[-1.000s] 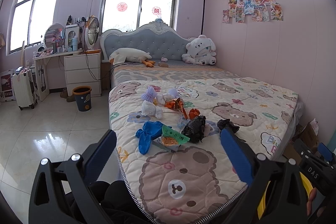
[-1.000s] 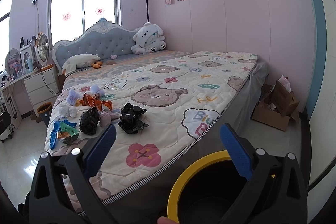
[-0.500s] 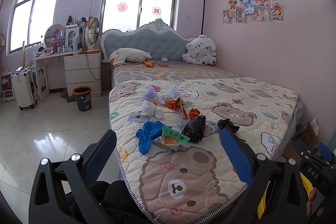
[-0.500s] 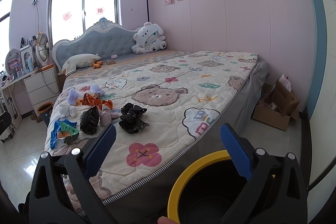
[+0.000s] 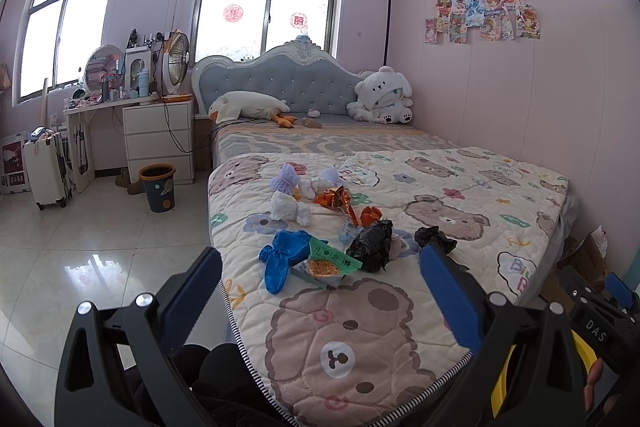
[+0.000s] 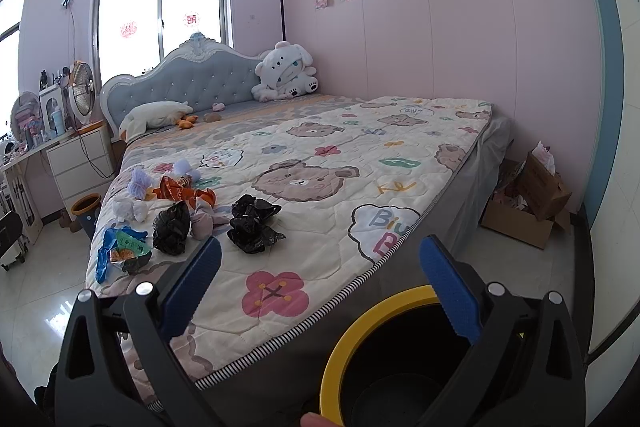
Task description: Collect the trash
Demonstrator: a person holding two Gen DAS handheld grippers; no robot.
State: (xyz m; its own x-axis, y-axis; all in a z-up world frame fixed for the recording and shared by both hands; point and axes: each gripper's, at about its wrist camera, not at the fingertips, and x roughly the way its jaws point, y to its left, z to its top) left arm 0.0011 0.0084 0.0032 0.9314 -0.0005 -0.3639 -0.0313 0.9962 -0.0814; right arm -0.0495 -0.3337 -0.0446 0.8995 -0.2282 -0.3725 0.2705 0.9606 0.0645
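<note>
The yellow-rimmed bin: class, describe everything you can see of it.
The round black bin with a thick yellow rim stands upright and open on the floor, close against the foot of the bed. Its dark inside looks empty as far as shown. It appears plastic. The right tongs hover open above it, touching nothing. A fingertip shows by its near rim.

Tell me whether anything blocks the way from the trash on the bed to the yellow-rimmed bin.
Nothing visible does. The trash lies loose on the quilt, and the bin stands open at the bed's foot. Only bare quilt lies between them. Both grippers are open and empty.
</note>
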